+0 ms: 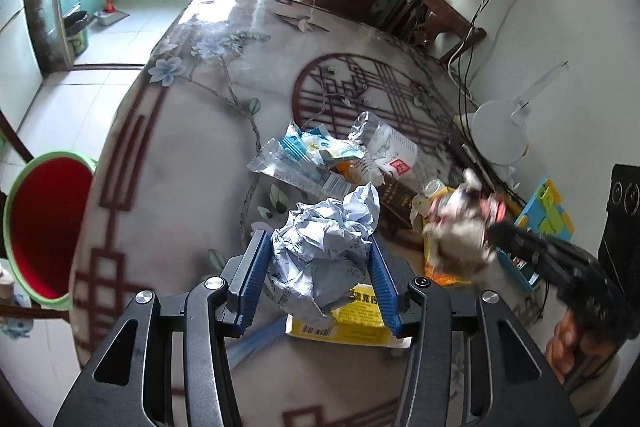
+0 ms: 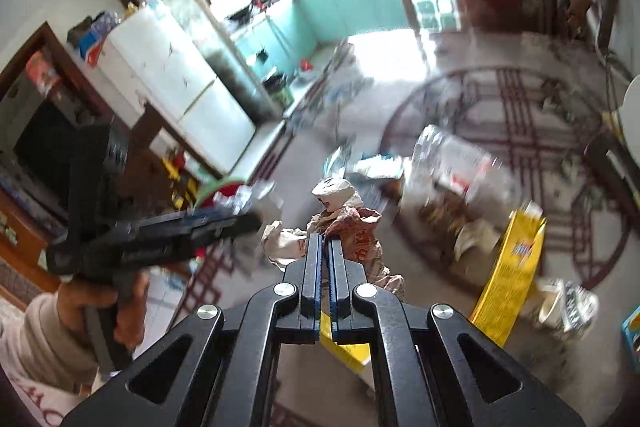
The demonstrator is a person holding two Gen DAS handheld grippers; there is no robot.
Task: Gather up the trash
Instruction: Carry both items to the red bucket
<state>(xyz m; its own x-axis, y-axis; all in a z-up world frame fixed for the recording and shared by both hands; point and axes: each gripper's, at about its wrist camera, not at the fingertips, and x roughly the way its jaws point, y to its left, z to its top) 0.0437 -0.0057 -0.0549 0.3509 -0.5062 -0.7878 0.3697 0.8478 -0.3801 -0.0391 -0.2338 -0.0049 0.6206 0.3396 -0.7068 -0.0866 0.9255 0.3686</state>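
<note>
My left gripper (image 1: pixel 320 267) is shut on a crumpled white paper ball (image 1: pixel 324 239), held above the patterned tablecloth (image 1: pixel 180 155). A red bin with a green rim (image 1: pixel 44 227) stands on the floor past the table's left edge. At the right of the left wrist view, my right gripper (image 1: pixel 496 235) carries a blurred crumpled wrapper (image 1: pixel 460 227). In the right wrist view my right gripper (image 2: pixel 325 239) is shut on that red-and-white crumpled wrapper (image 2: pixel 352 227), lifted off the table. The left gripper (image 2: pixel 240 219) shows there at the left, held in a hand.
Blue-white wrappers (image 1: pixel 308 155), a clear plastic bag (image 1: pixel 384 147) and a yellow box (image 1: pixel 352 319) lie on the table. A second yellow box (image 2: pixel 508 267) stands tilted beside a crumpled cup (image 2: pixel 560 303). A white lamp base (image 1: pixel 500 135) and cables sit by the wall.
</note>
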